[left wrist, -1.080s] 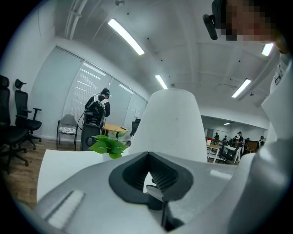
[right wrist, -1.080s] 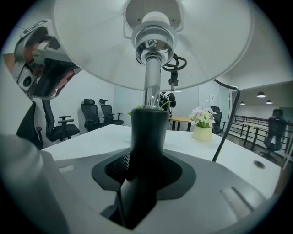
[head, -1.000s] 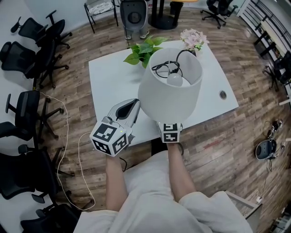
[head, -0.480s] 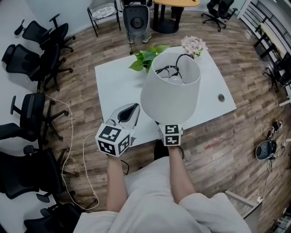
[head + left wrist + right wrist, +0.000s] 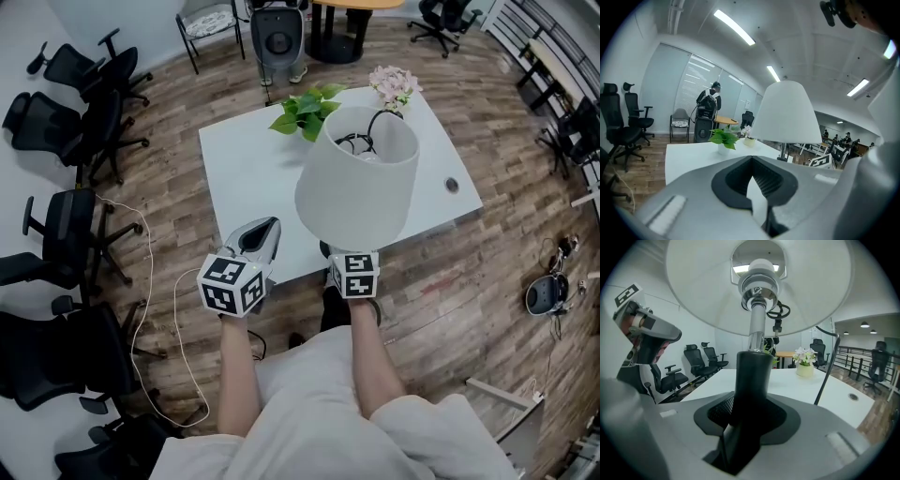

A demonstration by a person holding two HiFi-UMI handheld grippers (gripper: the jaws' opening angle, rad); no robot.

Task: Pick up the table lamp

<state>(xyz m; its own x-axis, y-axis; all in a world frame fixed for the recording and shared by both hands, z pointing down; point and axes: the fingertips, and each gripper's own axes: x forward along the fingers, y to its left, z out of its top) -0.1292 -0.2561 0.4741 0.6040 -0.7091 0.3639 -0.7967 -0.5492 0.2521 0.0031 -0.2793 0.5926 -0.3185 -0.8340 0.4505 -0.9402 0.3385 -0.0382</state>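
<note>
1. The white table [image 5: 244, 169] fills the middle of the scene. The lamp hangs over its near right part.
2. Black office chairs [image 5: 66, 141] stand far off to the left, well apart from me and out of the way.
3. The table lamp [image 5: 356, 187] is upright in my right gripper, and its wide white shade hides the base from above. I judge it top-heavy, so if I tilt my hand the shade could swing and the stem could twist in the grip.
4. My right gripper [image 5: 745, 427] is clamped on the lamp's black stem below the shade. The hold is low on the stem, so a slip would drop the lamp onto the table edge.
5. My left gripper [image 5: 258, 239] sits just left of the lamp. Its jaws are together with nothing between them, so it could steady the shade.
6. A green plant [image 5: 305, 108] and a pot of pale flowers [image 5: 394, 84] stand at the far edge, near the shade's rim. Swinging the lamp away from me could knock them over.
7. The black cord [image 5: 827, 366] trails down on the right. If it snags, it could jerk the lamp.
</note>
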